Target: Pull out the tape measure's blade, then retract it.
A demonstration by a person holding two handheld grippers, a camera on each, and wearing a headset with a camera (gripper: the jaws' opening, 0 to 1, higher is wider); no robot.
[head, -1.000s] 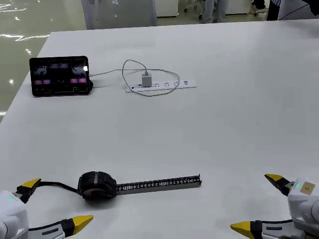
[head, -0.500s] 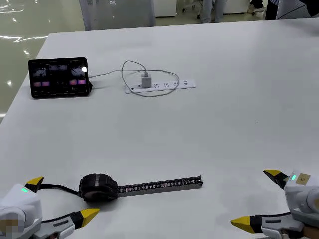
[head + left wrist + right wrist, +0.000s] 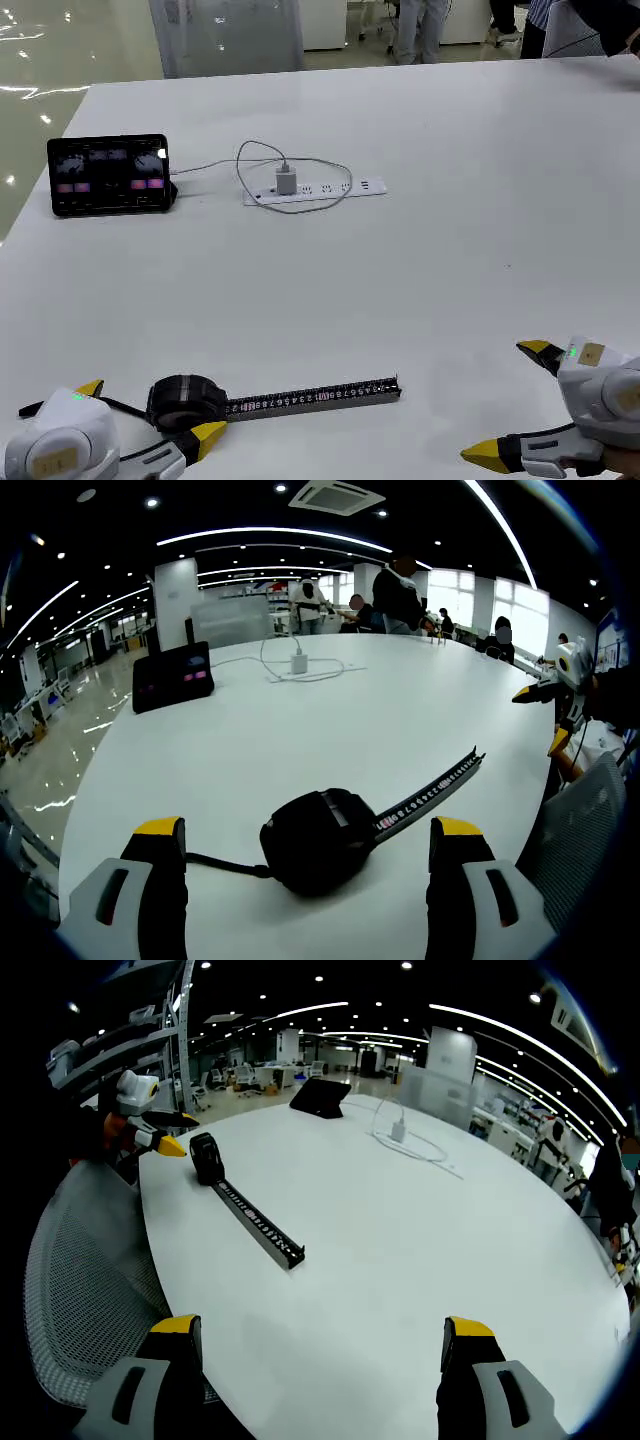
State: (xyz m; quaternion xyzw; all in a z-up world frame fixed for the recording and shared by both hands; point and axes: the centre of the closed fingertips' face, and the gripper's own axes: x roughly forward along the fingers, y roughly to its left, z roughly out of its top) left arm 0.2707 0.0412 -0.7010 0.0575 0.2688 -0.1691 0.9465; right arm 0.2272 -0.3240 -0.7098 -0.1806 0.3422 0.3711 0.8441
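1. The tape measure's case (image 3: pixel 186 400) sits at 7 o'clock on the table (image 3: pixel 450 200), its blade (image 3: pixel 315 394) pulled out toward 3 o'clock.
2. Our left gripper (image 3: pixel 149 410) spreads open either side of the case; our right gripper (image 3: pixel 510 401), open and empty, hangs at 5 o'clock.
3. We judge retracting comes next: clamp the case, free the lock gently.

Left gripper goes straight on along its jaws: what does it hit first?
Likely the tape measure case, just ahead, centred between the open jaws of the left gripper. Its blade runs off rightward, outside that line. Exact depth unclear.
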